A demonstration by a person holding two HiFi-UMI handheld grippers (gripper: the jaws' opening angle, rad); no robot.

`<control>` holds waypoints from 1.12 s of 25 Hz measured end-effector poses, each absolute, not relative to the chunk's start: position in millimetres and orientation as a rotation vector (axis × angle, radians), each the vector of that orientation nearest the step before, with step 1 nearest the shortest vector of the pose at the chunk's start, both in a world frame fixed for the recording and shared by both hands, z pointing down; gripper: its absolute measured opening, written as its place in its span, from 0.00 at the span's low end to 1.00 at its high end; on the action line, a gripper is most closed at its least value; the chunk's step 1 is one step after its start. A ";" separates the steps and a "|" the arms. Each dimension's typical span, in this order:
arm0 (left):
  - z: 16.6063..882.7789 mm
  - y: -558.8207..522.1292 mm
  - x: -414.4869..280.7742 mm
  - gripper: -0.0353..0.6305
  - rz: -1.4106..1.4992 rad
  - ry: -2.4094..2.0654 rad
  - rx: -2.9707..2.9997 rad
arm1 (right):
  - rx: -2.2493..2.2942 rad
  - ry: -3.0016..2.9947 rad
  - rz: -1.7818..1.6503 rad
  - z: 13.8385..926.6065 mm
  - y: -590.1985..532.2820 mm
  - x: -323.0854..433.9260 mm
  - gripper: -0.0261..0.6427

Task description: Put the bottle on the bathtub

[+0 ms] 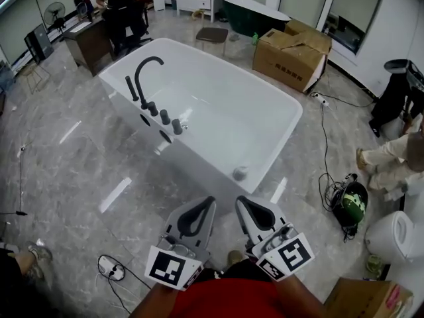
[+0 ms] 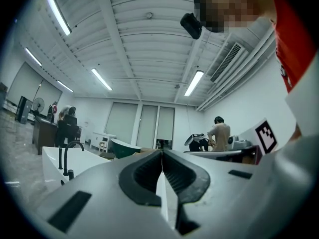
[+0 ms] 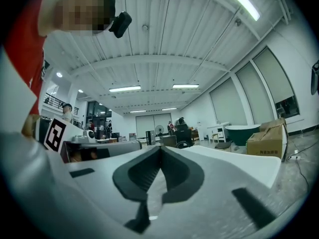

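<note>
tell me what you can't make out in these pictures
- Bottle: in no view; left hand-held gripper and right hand-held gripper are shut, empty.
- Grey round thing on bathtub rim, head view: too small to identify.
- Cardboard box print, head view: too small to read.
- Second box, head view: cut off by bottom edge.

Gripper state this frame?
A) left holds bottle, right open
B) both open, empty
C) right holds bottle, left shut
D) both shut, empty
D: in its own view the left gripper has its jaws closed tip to tip with nothing between them, and the right gripper shows the same.
</note>
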State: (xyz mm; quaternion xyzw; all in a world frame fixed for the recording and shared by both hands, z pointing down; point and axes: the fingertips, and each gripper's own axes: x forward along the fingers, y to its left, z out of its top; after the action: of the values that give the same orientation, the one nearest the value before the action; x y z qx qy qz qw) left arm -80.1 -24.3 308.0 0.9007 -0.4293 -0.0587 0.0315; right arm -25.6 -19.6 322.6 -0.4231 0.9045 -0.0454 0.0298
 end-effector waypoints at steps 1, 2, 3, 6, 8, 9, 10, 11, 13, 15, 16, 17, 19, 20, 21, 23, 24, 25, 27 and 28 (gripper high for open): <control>305.3 -20.8 -79.9 0.07 -0.182 -1.336 2.774 | -1.287 2.792 -0.136 320.0 -14.6 -25.1 0.05; 302.9 -17.8 -79.8 0.07 -0.184 -1.352 2.773 | -1.270 2.796 -0.132 318.2 -10.3 -24.8 0.05; 300.6 -15.0 -79.4 0.07 -0.184 -1.367 2.769 | -1.253 2.800 -0.129 316.8 -6.6 -24.3 0.05; 295.3 -5.5 -72.8 0.07 -0.185 -1.398 2.756 | -1.212 2.805 -0.128 312.7 2.8 -17.3 0.05; 293.3 0.4 -64.9 0.07 -0.177 -1.413 2.755 | -1.194 2.803 -0.124 309.5 7.8 -9.3 0.05; 292.8 2.6 -61.2 0.07 -0.172 -1.420 2.754 | -1.187 2.803 -0.122 308.4 9.5 -5.7 0.05; 292.5 4.5 -58.3 0.07 -0.168 -1.427 2.753 | -1.180 2.806 -0.120 307.9 10.8 -2.8 0.05; 292.6 6.0 -56.2 0.07 -0.165 -1.435 2.750 | -1.173 2.812 -0.116 308.1 12.2 -0.7 0.05; 294.6 7.8 -53.8 0.07 -0.159 -1.452 2.739 | -1.159 2.828 -0.108 310.0 14.8 1.8 0.05; 296.5 8.5 -51.6 0.07 -0.152 -1.466 2.726 | -1.145 2.839 -0.109 312.0 16.2 3.9 0.05; 296.5 9.0 -50.2 0.07 -0.149 -1.472 2.722 | -1.138 2.843 -0.110 312.2 16.7 5.2 0.05; 295.8 9.6 -48.8 0.07 -0.145 -1.477 2.721 | -1.132 2.846 -0.109 311.8 17.2 6.7 0.05; 294.1 11.0 -45.8 0.07 -0.141 -1.488 2.722 | -1.123 2.849 -0.104 310.5 18.2 9.9 0.05; 293.5 11.6 -44.6 0.07 -0.139 -1.494 2.723 | -1.119 2.850 -0.102 310.1 18.7 11.1 0.05; 293.1 12.0 -43.8 0.07 -0.137 -1.499 2.724 | -1.115 2.852 -0.100 309.9 19.0 12.1 0.05; 292.9 12.1 -42.5 0.07 -0.134 -1.506 2.725 | -1.108 2.854 -0.100 309.9 18.9 13.4 0.05; 292.9 11.9 -41.9 0.07 -0.133 -1.508 2.725 | -1.105 2.856 -0.101 310.1 18.7 14.0 0.05; 293.0 11.8 -41.5 0.07 -0.132 -1.510 2.723 | -1.102 2.858 -0.102 310.3 18.6 14.5 0.05; 293.7 12.1 -40.9 0.07 -0.132 -1.513 2.720 | -1.098 2.864 -0.104 311.2 18.8 15.2 0.05; 294.1 12.2 -40.4 0.07 -0.133 -1.513 2.720 | -1.097 2.867 -0.103 311.9 18.9 15.5 0.05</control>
State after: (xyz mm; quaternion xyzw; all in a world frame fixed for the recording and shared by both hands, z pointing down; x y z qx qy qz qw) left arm -40.4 12.2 294.1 0.8730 -0.4857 -0.0427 0.0133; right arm 15.5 18.9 311.9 -0.3571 0.9328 -0.0336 0.0349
